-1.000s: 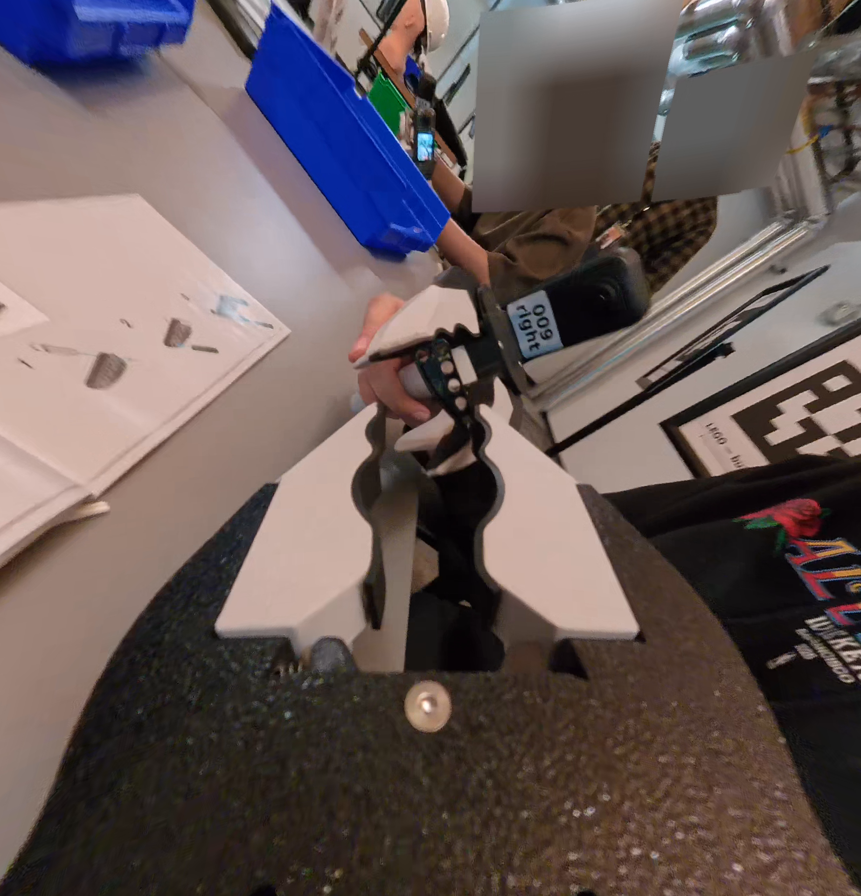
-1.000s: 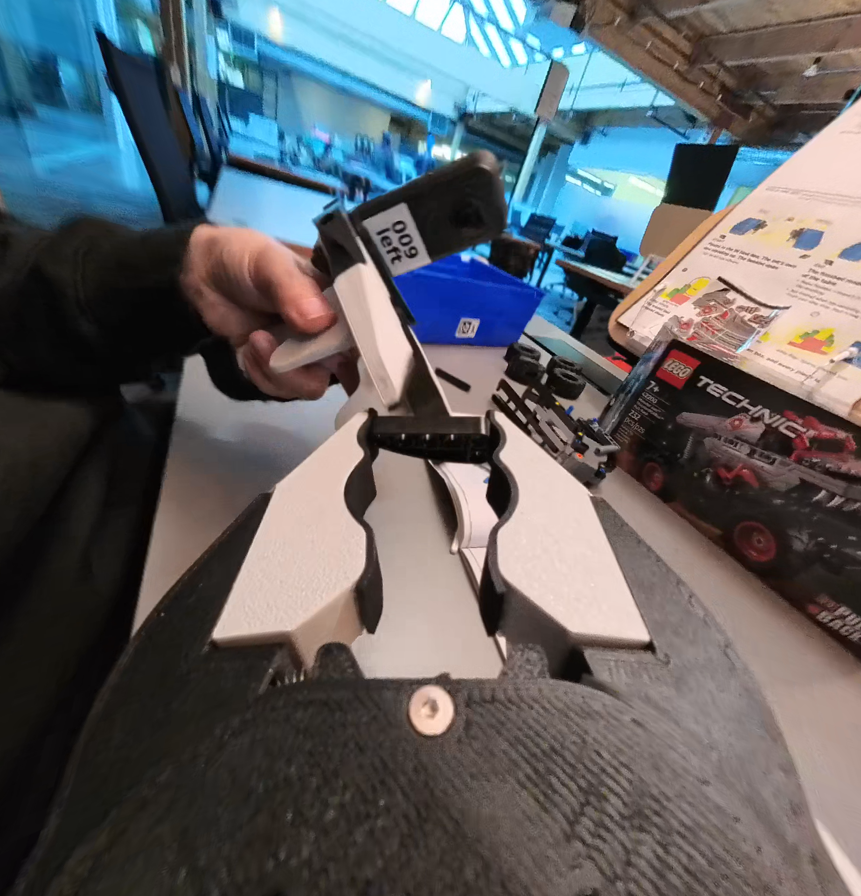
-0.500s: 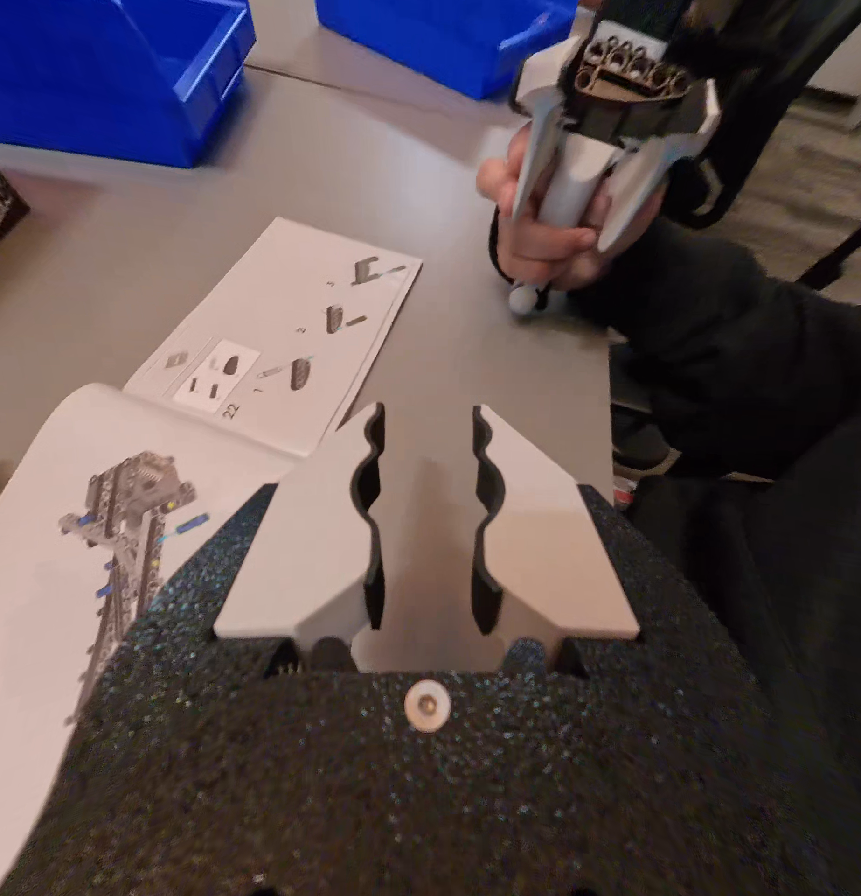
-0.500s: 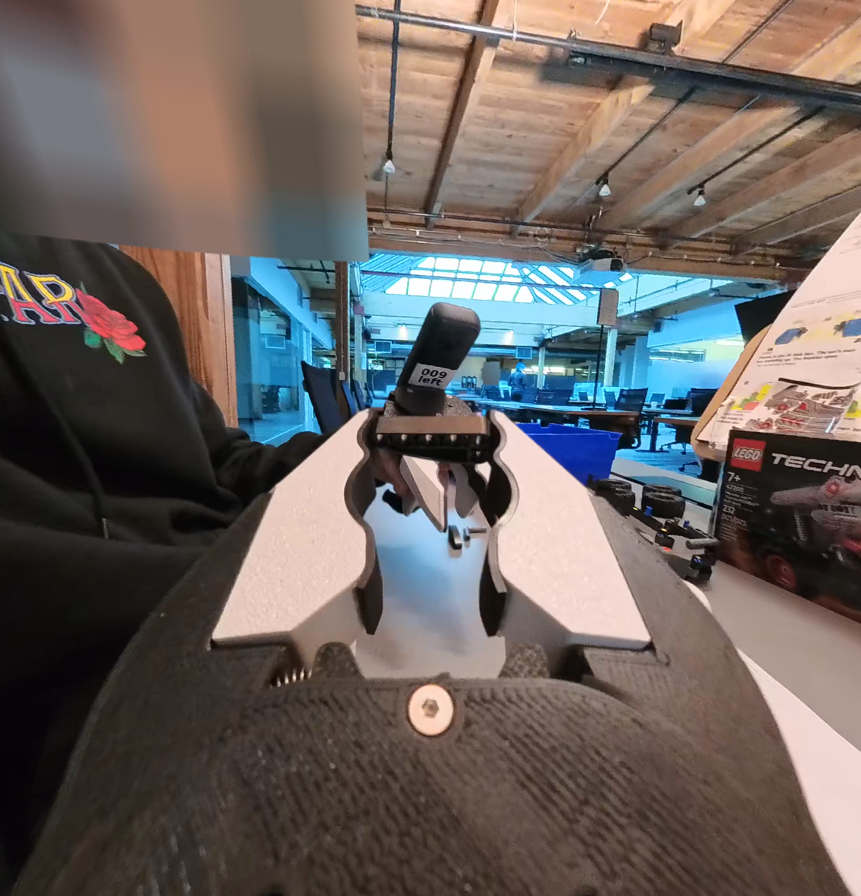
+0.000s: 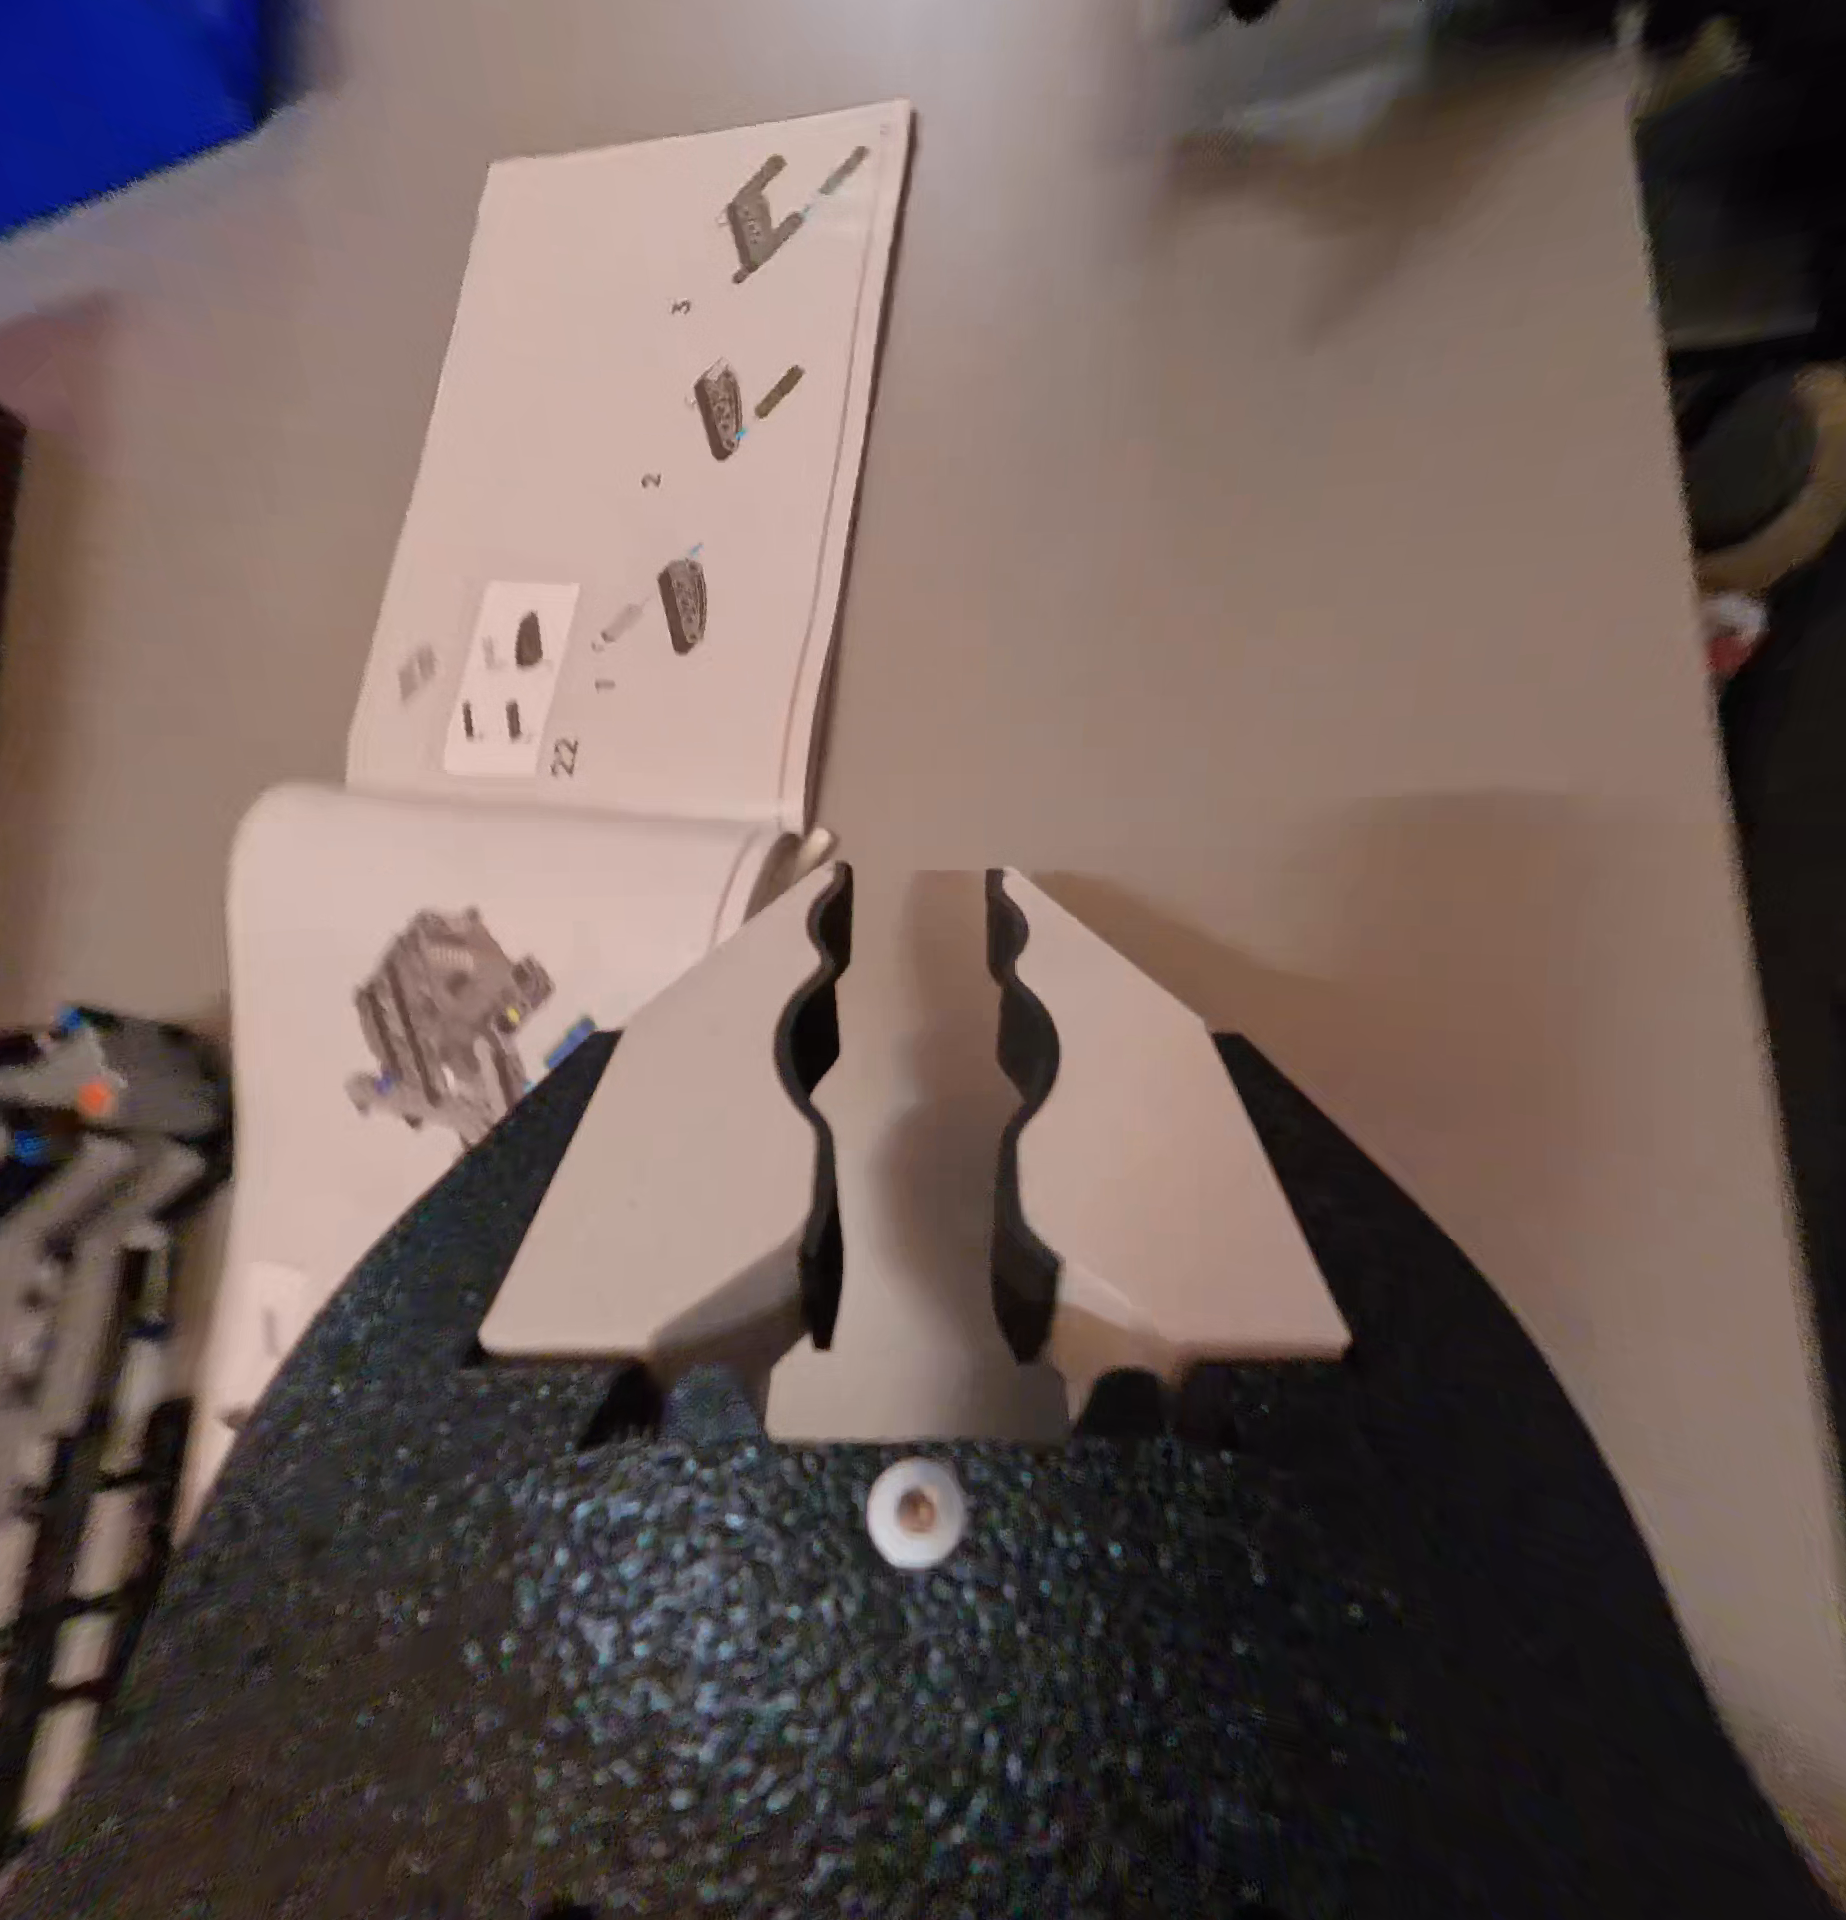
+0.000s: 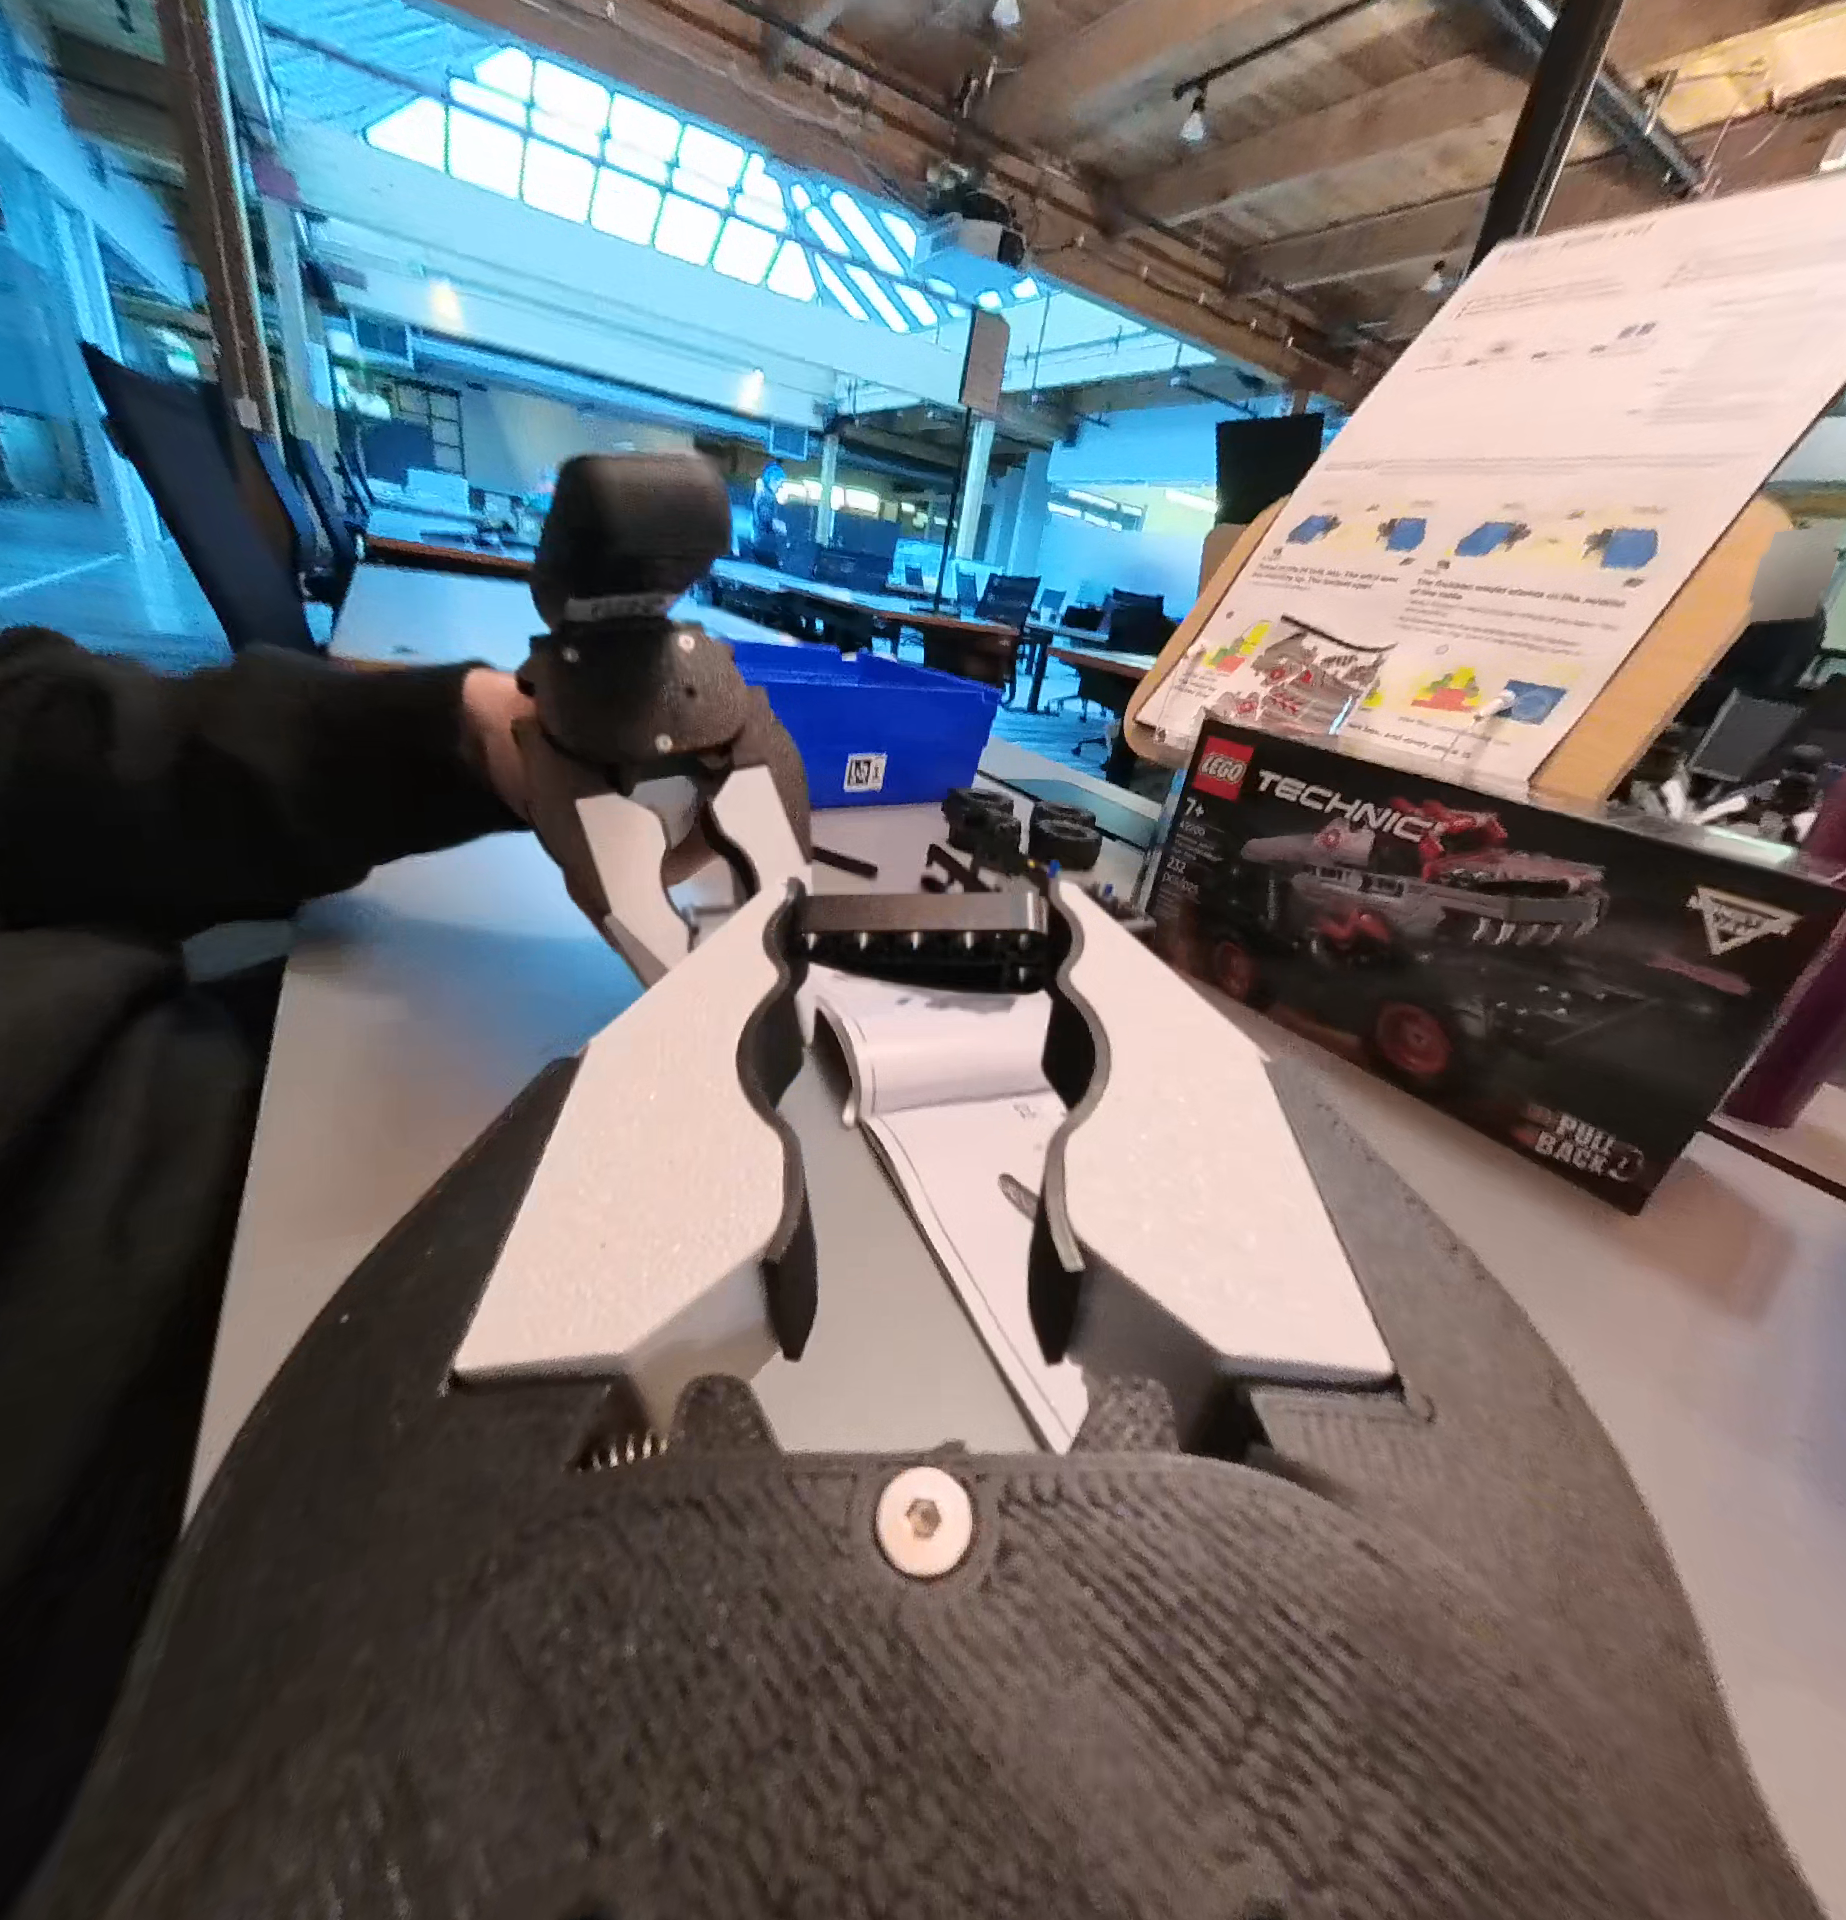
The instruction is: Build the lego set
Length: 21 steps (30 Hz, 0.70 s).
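My right gripper (image 6: pixel 919 925) is squeezed onto a black plastic lego beam with a row of holes (image 6: pixel 924 932), and the beam sits sideways right at the tips of my two grey fingers (image 6: pixel 680 1122), up in the air above the grey table (image 6: pixel 1625 1299). My left gripper (image 5: pixel 919 883) has its fingers apart with nothing between them, and it points down at bare table just to the right of the open white paper instruction booklet (image 5: pixel 628 499). In the right wrist view that same gripper (image 6: pixel 690 883) is to the left of the beam and a bit farther away, with my hand in a black sleeve (image 6: pixel 223 769) around its handle. The booklet (image 6: pixel 960 1081) lies flat on the table under the beam. A half-built grey and black lego model (image 5: pixel 67 1174) lies just left of the booklet, but it looks blurry. A few black rubber tyres (image 6: pixel 1023 826) sit farther back, past the beam. The dark cardboard lego box with a truck picture (image 6: pixel 1470 956) stands to the right, and a blue plastic bin (image 6: pixel 867 717) is behind.
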Each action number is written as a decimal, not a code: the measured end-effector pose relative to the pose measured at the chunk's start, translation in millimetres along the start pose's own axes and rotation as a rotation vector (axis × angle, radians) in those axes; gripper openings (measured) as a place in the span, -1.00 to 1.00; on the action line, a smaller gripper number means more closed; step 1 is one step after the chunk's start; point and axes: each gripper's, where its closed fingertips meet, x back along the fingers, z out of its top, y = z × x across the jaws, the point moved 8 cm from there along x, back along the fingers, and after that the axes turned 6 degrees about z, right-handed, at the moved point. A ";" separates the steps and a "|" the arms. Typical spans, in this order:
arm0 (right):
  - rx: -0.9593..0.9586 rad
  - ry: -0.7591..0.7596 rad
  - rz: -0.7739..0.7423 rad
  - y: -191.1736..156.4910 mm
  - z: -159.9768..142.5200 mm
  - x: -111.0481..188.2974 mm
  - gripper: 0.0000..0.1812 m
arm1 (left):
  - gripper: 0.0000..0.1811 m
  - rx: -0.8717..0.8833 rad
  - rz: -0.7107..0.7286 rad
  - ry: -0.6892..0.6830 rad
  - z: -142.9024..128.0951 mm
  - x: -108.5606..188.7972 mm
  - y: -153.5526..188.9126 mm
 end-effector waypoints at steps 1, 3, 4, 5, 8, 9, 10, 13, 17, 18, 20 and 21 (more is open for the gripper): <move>0.008 -0.028 0.004 -1.1 -3.4 -0.2 -0.53 | -0.75 -0.059 0.019 -0.011 1.1 -5.3 -0.7; 0.012 -0.058 0.003 -1.2 -6.6 0.2 -0.53 | -0.74 -0.148 0.026 -0.068 2.9 -14.3 -0.1; 0.011 -0.052 0.004 -1.0 -6.4 0.9 -0.53 | -0.73 -0.184 0.025 -0.097 3.2 -18.8 0.7; 0.003 -0.044 0.011 -0.9 -6.1 1.6 -0.53 | -0.78 -0.204 0.033 -0.106 4.7 -22.6 0.4; -0.003 -0.039 0.015 -0.5 -8.2 2.8 -0.53 | -0.73 -0.188 0.049 -0.115 9.2 -27.8 -4.1; -0.007 -0.041 0.019 -0.5 -9.1 2.6 -0.53 | -0.71 -0.171 0.060 -0.122 9.3 -28.5 -6.5; -0.007 -0.041 0.018 -0.3 -9.8 2.3 -0.53 | -0.74 -0.152 0.081 -0.131 8.4 -29.6 -10.0; -0.009 -0.043 0.026 -0.4 -10.6 0.5 -0.53 | -0.80 -0.128 0.092 -0.121 5.4 -31.7 -17.2; -0.007 -0.041 0.018 0.1 -10.6 0.3 -0.53 | -0.76 -0.112 0.130 -0.093 4.6 -32.2 -20.8; -0.006 -0.037 0.017 0.2 -10.4 0.7 -0.53 | -0.76 -0.111 0.127 -0.084 4.4 -29.4 -19.7; -0.009 -0.034 0.020 0.4 -10.3 1.1 -0.53 | -0.76 -0.137 0.072 -0.057 4.0 -22.9 -13.5; -0.011 -0.034 0.022 0.5 -10.3 1.1 -0.53 | -0.76 -0.155 0.046 -0.056 3.1 -20.5 -11.1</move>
